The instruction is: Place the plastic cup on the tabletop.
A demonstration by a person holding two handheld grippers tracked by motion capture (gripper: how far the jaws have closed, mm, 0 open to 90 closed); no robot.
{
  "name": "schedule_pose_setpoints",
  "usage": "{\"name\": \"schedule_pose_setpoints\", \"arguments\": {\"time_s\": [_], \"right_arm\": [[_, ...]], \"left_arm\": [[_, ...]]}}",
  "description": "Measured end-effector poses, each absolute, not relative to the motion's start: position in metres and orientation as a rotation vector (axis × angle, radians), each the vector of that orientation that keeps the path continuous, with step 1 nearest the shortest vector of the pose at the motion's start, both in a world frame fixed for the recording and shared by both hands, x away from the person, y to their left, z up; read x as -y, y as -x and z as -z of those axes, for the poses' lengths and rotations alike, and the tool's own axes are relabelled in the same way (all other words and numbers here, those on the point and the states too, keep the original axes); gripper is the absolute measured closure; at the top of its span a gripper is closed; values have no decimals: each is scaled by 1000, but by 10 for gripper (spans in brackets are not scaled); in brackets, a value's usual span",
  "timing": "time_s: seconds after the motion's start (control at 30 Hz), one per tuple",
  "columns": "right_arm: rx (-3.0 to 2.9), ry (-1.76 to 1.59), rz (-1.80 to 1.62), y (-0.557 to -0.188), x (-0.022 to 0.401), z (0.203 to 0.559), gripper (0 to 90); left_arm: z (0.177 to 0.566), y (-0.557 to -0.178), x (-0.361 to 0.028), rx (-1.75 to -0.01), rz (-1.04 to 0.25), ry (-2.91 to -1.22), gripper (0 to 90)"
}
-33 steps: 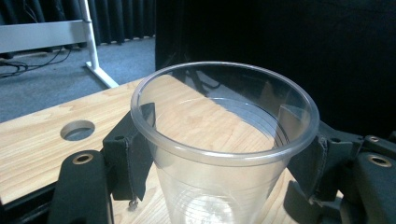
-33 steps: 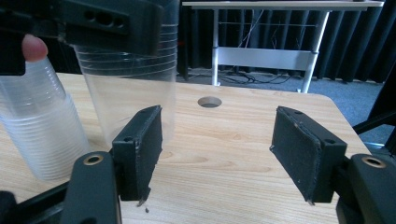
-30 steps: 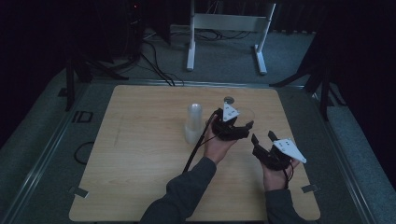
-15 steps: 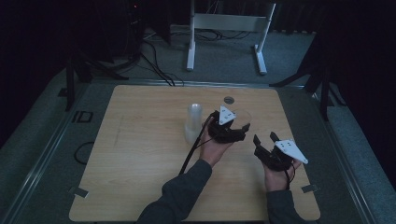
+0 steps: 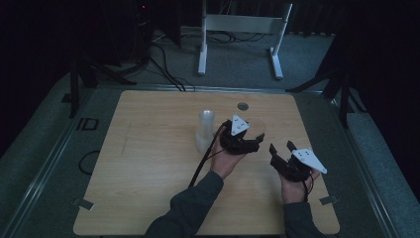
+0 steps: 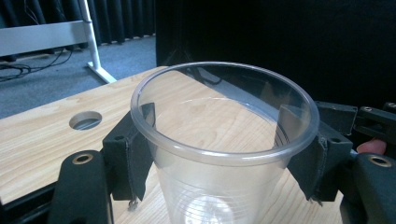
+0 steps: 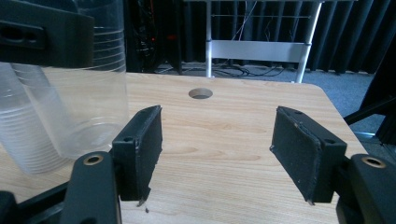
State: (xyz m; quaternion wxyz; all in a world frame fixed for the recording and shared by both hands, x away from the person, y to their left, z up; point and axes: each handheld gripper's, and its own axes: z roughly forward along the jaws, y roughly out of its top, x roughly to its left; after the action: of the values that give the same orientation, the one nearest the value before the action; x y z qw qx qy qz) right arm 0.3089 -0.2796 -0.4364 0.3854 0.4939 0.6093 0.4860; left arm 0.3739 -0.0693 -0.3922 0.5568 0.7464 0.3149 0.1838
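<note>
Holding a clear plastic cup (image 6: 219, 154) just under its rim, my left gripper (image 6: 219, 158) has a pad on either side wall, the cup upright above the table (image 5: 148, 163). Thin, light, slick and easily crushed, it calls for gentle pressure near the stiffer rim. My right gripper (image 7: 217, 149) stands wide and empty beside it. The cup stack (image 5: 204, 130) stands just left.

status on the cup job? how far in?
Done: one clear cup is off the stack and clamped in the left hand-held gripper, upright, above the table. In hand: that cup, held beside the stack. Left: setting it down; the right hand-held gripper is open with nothing between its jaws, and the stack holds more cups.
</note>
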Motion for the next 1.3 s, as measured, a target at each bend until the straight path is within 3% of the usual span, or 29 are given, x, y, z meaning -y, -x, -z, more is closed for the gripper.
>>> {"name": "schedule_pose_setpoints", "arguments": {"time_s": [1.3], "right_arm": [[-1567, -1265, -1227, -311, 279, 439, 331]], "left_arm": [[413, -363, 55, -738, -435, -1761, 303]]}}
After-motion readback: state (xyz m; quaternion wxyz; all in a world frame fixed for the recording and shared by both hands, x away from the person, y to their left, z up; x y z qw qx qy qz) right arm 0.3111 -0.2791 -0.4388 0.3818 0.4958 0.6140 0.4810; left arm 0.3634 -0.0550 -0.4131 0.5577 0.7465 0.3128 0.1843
